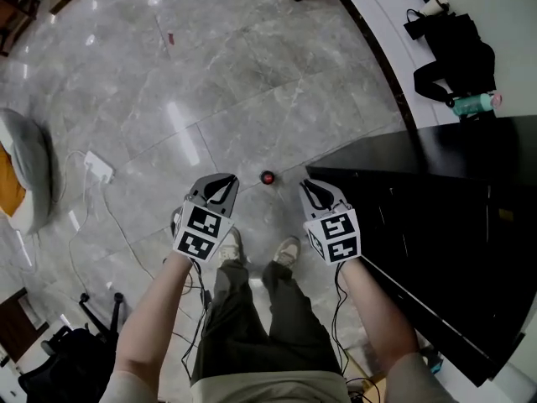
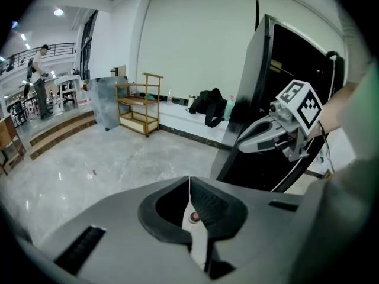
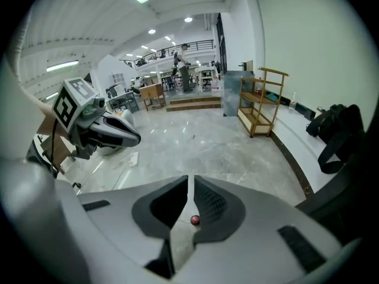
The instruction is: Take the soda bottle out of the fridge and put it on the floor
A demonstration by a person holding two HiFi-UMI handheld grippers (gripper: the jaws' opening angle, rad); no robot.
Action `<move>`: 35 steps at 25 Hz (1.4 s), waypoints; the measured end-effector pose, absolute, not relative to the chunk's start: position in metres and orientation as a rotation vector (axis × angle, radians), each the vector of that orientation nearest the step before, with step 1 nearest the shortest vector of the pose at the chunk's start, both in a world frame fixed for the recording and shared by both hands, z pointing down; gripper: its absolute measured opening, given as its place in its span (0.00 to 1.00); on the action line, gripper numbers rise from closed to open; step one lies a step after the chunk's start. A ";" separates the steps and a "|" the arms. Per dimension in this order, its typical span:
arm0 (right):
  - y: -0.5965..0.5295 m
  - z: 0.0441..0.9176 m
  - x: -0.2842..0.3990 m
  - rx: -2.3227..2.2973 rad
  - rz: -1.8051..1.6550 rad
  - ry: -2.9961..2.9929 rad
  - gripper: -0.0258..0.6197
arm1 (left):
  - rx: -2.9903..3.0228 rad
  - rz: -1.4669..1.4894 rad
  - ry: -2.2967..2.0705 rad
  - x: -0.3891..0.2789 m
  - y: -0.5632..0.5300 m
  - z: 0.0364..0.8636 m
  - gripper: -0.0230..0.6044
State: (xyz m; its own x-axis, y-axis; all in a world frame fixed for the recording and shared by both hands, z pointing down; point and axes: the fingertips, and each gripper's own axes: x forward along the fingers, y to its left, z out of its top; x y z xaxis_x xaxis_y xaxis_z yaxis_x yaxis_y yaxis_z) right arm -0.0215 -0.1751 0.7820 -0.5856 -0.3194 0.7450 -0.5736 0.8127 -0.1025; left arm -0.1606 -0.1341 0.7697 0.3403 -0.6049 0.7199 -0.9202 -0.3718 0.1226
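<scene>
A small dark round thing with a red top stands on the grey marble floor just ahead of my feet; it may be the soda bottle seen from above, but I cannot tell. It also shows as a red dot below the left jaws and as the same red dot below the right jaws. My left gripper hangs to its left and my right gripper to its right, both above the floor and apart from it. Both pairs of jaws are shut and hold nothing. The black fridge stands at my right.
A black bag with a teal bottle lies by the far wall. A white power strip with its cable and a grey cushion lie at the left. A wooden shelf stands by the wall. A person's shoes show below the grippers.
</scene>
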 end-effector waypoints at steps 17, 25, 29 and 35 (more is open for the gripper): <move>-0.177 0.482 -0.002 0.804 0.349 -2.384 0.05 | 2.222 0.699 -1.421 -0.140 -0.120 0.507 0.05; -0.140 0.364 -0.004 0.834 0.311 -2.521 0.04 | 2.393 0.701 -1.515 -0.136 -0.116 0.372 0.05; -0.118 0.305 -0.006 0.850 0.228 -2.589 0.04 | 2.448 0.654 -1.493 -0.130 -0.095 0.322 0.05; -0.095 0.231 0.013 0.906 0.186 -2.695 0.04 | 2.524 0.506 -1.517 -0.114 -0.067 0.252 0.05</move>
State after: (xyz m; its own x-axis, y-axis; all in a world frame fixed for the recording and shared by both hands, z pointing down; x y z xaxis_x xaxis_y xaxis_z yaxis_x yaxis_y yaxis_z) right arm 0.0129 -0.0950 0.2312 -0.7596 -0.5698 0.3136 -0.6076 0.7937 -0.0292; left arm -0.1136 -0.0672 0.2515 0.4305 -0.8267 0.3622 -0.8785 -0.4759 -0.0420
